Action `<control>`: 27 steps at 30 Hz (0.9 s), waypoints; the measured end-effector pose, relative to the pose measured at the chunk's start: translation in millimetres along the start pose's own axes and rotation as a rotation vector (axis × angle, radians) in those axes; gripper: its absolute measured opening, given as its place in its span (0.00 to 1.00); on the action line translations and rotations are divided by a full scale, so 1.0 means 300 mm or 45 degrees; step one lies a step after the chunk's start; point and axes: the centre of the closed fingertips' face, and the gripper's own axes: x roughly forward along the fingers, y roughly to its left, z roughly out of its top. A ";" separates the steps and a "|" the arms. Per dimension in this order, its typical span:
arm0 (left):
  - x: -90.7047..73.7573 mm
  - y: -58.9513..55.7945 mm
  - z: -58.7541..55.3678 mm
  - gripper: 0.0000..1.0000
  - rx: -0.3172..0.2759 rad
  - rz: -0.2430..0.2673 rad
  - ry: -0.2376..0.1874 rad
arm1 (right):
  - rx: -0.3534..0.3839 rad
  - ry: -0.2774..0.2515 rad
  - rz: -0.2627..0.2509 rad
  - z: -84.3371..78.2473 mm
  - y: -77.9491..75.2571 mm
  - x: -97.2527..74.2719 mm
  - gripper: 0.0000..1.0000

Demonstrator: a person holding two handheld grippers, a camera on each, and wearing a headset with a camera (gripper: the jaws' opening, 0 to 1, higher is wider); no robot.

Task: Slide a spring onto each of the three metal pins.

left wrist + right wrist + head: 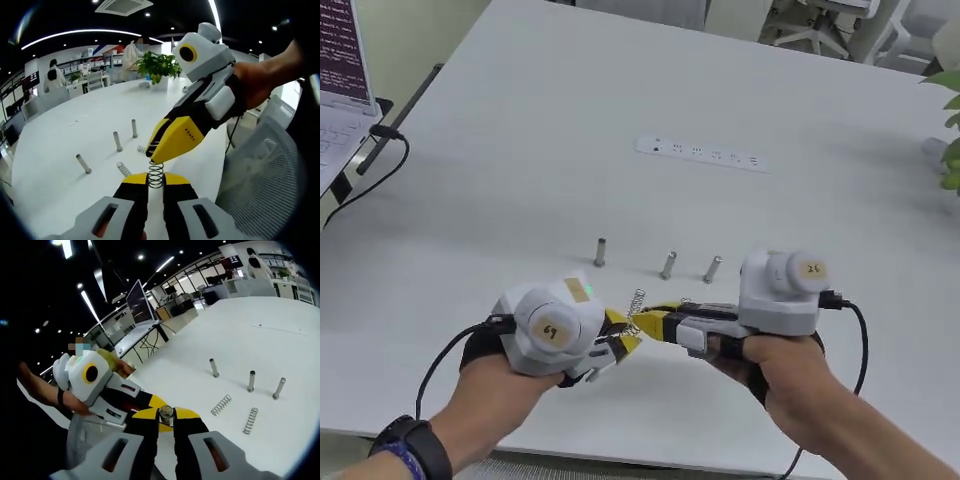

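No pin carries a spring yet; one spring is held between both tools.

The three pins (668, 264) stand bare in a row on the white worktop (520, 150), on the person's side of the power strip (698, 153), so I judge that all three fittings are left to do. The left tool (156, 181) is closed on one end of a spring (638, 298) and the right tool (166, 419) is closed on its other end. That spring is off the worktop between them, farther from the power strip than the pins are. Two loose springs (221, 405) lie flat on the worktop, just beyond the pins as seen from the power strip, apart from each other and touching no pin. The count is three pins, three springs and two tools.
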 end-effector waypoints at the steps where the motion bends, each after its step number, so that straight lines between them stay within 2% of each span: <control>1: 0.000 -0.001 0.001 0.02 0.002 -0.003 -0.002 | -0.009 0.003 0.003 0.001 0.002 0.000 0.09; 4: -0.002 0.004 0.003 0.02 0.030 0.002 -0.005 | -0.049 0.027 0.012 0.001 0.007 -0.001 0.10; 8: -0.005 0.011 0.015 0.02 0.040 0.007 -0.020 | -0.138 0.107 0.025 -0.017 0.015 -0.003 0.15; 14: -0.004 -0.014 0.022 0.02 0.114 -0.018 -0.010 | -0.208 0.149 0.035 -0.007 0.013 -0.015 0.15; 20: 0.004 -0.043 0.026 0.02 0.151 -0.050 -0.009 | -0.403 0.316 0.076 -0.030 0.029 -0.027 0.15; 23: 0.007 -0.053 0.031 0.02 0.153 -0.064 -0.017 | -0.465 0.363 0.101 -0.033 0.040 -0.031 0.15; 27: 0.004 -0.063 0.051 0.02 0.131 -0.086 -0.048 | -0.590 0.466 0.119 -0.039 0.037 -0.050 0.15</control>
